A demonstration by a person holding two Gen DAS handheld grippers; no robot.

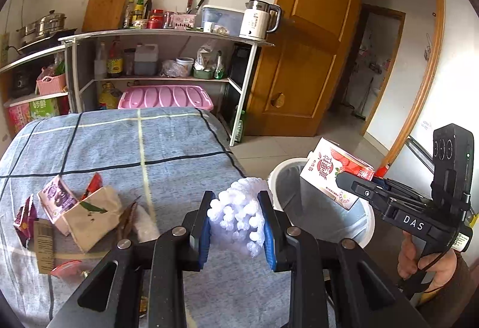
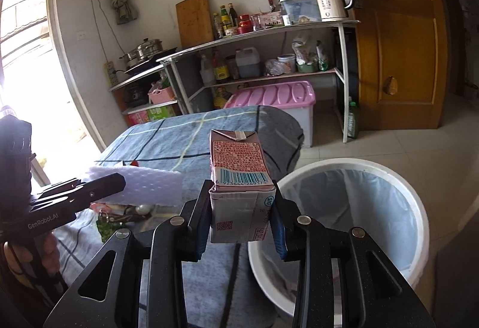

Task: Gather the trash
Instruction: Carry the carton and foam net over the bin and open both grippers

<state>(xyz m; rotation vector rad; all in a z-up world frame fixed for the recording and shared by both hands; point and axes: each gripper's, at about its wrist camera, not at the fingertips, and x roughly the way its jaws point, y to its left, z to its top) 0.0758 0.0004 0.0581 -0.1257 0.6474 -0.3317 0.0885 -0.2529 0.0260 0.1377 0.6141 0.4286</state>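
Observation:
My left gripper [image 1: 236, 223] is shut on a piece of white foam packing [image 1: 239, 208] above the table's right edge; the foam also shows in the right wrist view [image 2: 143, 187]. My right gripper [image 2: 242, 214] is shut on a pink-and-white drink carton [image 2: 239, 175], held beside the rim of the white trash bin [image 2: 419, 220] with its pale blue liner. In the left wrist view the carton [image 1: 332, 172] hangs over the bin [image 1: 368, 226]. More trash lies on the table at the left: a purple carton [image 1: 57, 196], a beige paper bag [image 1: 92, 217] and red wrappers [image 1: 24, 217].
The table has a blue-grey checked cloth [image 1: 134, 148]. Behind it stand metal shelves [image 1: 167, 58] with bottles, a kettle [image 1: 260, 19] and a pink-lidded box [image 1: 164, 97]. A wooden door [image 1: 308, 43] stands open at the right; tiled floor lies beyond the bin.

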